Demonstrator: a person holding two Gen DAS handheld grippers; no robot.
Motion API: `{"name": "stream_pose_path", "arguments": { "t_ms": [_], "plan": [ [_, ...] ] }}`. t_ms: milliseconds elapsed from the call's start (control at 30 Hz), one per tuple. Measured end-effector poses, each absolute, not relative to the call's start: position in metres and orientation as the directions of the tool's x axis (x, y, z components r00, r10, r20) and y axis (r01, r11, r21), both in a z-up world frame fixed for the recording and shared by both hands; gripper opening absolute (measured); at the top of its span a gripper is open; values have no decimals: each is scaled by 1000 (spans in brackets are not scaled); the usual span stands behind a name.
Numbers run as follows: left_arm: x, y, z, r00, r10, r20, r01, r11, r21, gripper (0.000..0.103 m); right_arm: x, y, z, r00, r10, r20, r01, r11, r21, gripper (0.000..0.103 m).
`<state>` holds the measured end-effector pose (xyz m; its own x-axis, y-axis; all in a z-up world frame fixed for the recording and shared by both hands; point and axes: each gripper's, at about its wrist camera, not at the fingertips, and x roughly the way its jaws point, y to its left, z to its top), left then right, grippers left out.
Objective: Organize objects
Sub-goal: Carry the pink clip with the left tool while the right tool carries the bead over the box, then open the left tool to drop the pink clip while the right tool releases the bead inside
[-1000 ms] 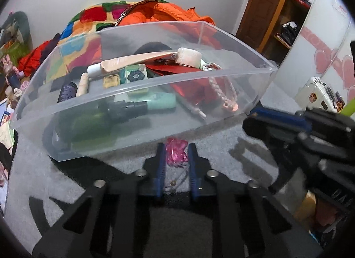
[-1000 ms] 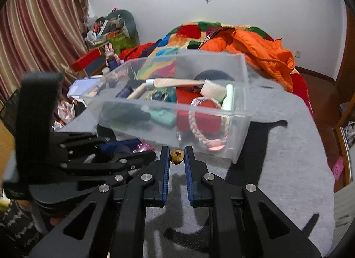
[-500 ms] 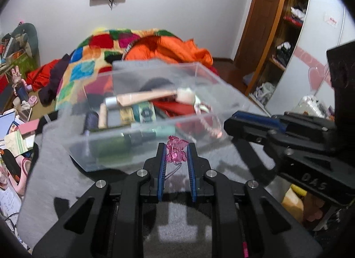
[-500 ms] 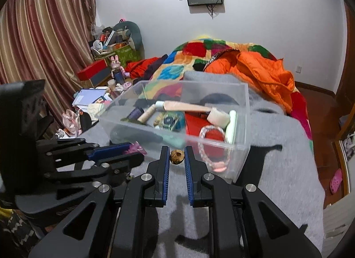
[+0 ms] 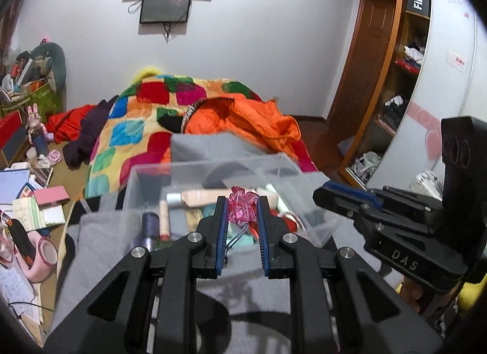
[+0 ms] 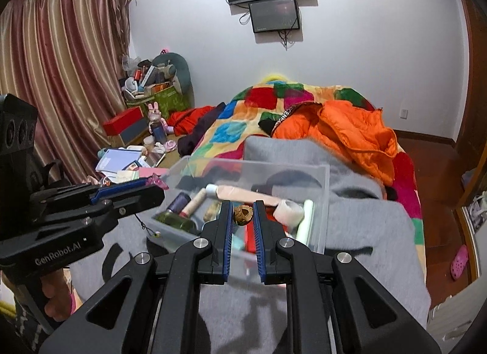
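Note:
My left gripper (image 5: 242, 206) is shut on a pink translucent trinket (image 5: 242, 208) with a thin cord hanging below it. My right gripper (image 6: 242, 214) is shut on a small brown walnut-like bead (image 6: 242, 215). Both are held in the air above the near edge of a clear plastic bin (image 5: 319, 232), also in the right wrist view (image 6: 322, 201), which stands on a grey blanket (image 6: 365, 232). The bin holds several items: a beige tube (image 6: 243, 192), a dark bottle (image 6: 176, 201), a white roll (image 6: 289, 212). The right gripper (image 5: 347, 198) shows at the right of the left wrist view; the left gripper (image 6: 152, 185) shows at the left of the right wrist view.
A bed with a patchwork quilt (image 5: 137, 128) and an orange jacket (image 6: 350, 134) lies behind the bin. Books, boxes and a pink tape roll (image 5: 42, 256) clutter the floor at left. A wooden wardrobe (image 5: 380, 80) stands at right, curtains (image 6: 61, 80) at left.
Both grippers have risen and tilted up, still holding their objects. The bin now looks lower and farther away, and more of the wall and screens shows.

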<state>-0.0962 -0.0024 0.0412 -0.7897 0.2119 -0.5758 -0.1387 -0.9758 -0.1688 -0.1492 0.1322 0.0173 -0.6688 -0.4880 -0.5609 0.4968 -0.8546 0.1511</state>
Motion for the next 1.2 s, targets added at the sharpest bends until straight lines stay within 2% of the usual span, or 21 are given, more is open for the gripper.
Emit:
{"name": "stream_pose_path", "arguments": {
  "t_ms": [200,433,800,867,900,967,1067,1200],
  "plan": [
    [-115,-8,37,-786,186,-589,-108,-980,-165,18,-162,121,8,-653,-484,-582,496,-854,155,12],
    [-138,-14,0,-727,170,-665,-69,-982,-176,18,-176,106,-21,-606,-458,-650,490,-859,148,12],
    [-145,-23,-25,-677,206,-706,-53,-971,-233,18,-186,100,-41,-582,-429,-691,477,-868,137,12],
    [-145,-25,-26,-671,215,-710,-52,-968,-245,20,-185,100,-39,-583,-424,-693,477,-869,131,14],
    [-143,-25,-26,-670,217,-710,-50,-967,-249,25,-184,100,-39,-583,-423,-693,477,-869,129,16],
    [-140,-26,-25,-676,215,-705,-46,-967,-250,32,-182,101,-37,-584,-428,-690,480,-867,132,25],
    [-133,-27,-19,-691,211,-692,-49,-968,-246,36,-177,103,-31,-599,-429,-676,482,-867,123,29],
    [-123,-29,-8,-718,200,-667,-45,-969,-242,48,-171,108,-22,-615,-432,-659,483,-868,118,32]
  ]
}}
